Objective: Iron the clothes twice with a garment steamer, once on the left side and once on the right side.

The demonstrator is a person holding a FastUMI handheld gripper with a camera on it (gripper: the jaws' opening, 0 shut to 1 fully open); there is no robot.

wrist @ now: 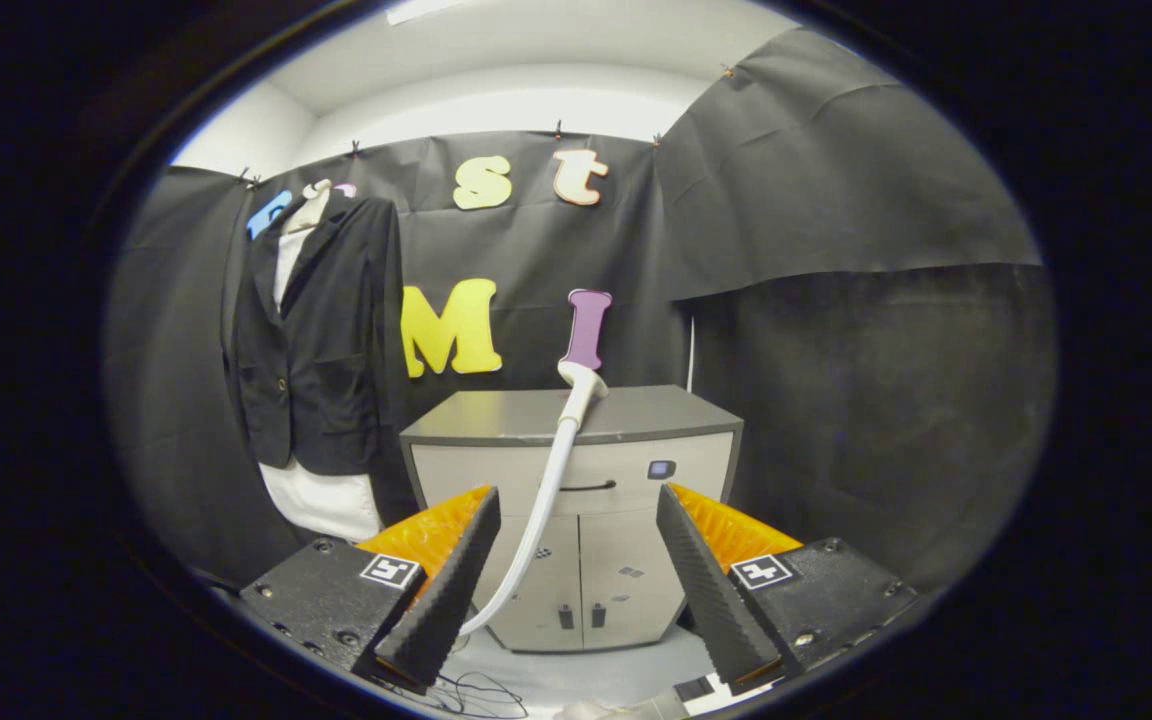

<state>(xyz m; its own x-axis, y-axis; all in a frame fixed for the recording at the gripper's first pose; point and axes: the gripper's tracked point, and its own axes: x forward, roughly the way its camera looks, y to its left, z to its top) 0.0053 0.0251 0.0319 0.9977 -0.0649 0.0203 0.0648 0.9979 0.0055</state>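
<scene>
Gripper (576, 570) jaws gape; steamer (576, 400) hose base hidden behind them.

The gripper (576, 570) shows as two wedge-shaped fingers (446, 590), each tapering toward its tip. The inner face of each finger is covered with fine horizontal ridges, like a rubber tread. Behind each finger sits a ribbed backing piece that slopes down to a flat, boxy mounting block with a matte finish. Each block carries a small square sticker printed with a blocky black-and-white pattern, and round screw heads dot the corners and front edges of both blocks. Thin dark cables loop loosely beneath the left block. The two fingers stand wide apart, with nothing pressed between them.
</scene>
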